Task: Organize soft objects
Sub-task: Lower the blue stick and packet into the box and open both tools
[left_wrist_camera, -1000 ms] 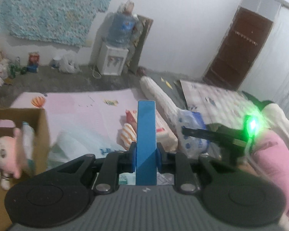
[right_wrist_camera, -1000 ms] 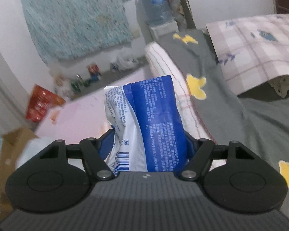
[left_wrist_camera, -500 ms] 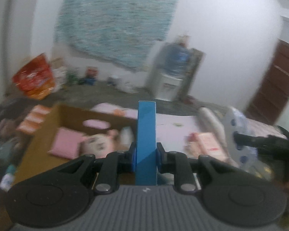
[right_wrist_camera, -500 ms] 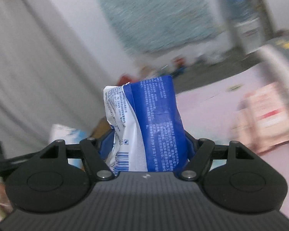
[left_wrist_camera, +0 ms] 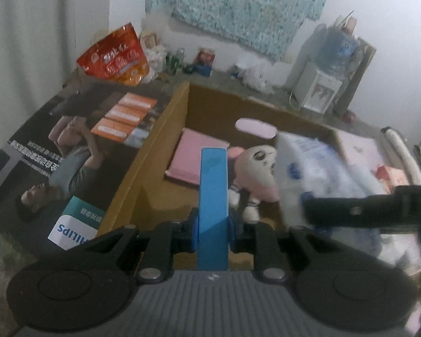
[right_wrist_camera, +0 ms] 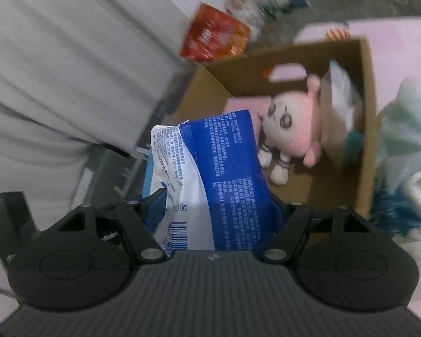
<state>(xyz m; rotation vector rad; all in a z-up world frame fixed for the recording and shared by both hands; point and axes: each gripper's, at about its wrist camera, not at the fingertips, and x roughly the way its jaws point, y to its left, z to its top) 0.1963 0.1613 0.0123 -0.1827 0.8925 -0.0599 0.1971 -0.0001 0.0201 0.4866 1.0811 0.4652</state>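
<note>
A: What's different from a second ago?

B: Nearest first — the right tool (right_wrist_camera: pixel 210 210) keeps its clamp on the blue-and-white soft pack (right_wrist_camera: pixel 219 179), but bed and blanket no longer lie beyond it; now the open cardboard box (right_wrist_camera: pixel 367 129) does. The left tool (left_wrist_camera: pixel 212 224) is closed down with nothing between its blue pads, and it too has swung round over the box.

A: So the pack is nearly home?

B: I'd judge so — it hangs over the near edge, not yet inside. Farther in lie the pink plush doll (right_wrist_camera: pixel 292 129) and a pink pad (left_wrist_camera: pixel 193 163).

A: Next?

B: Probably lower and release.
</note>
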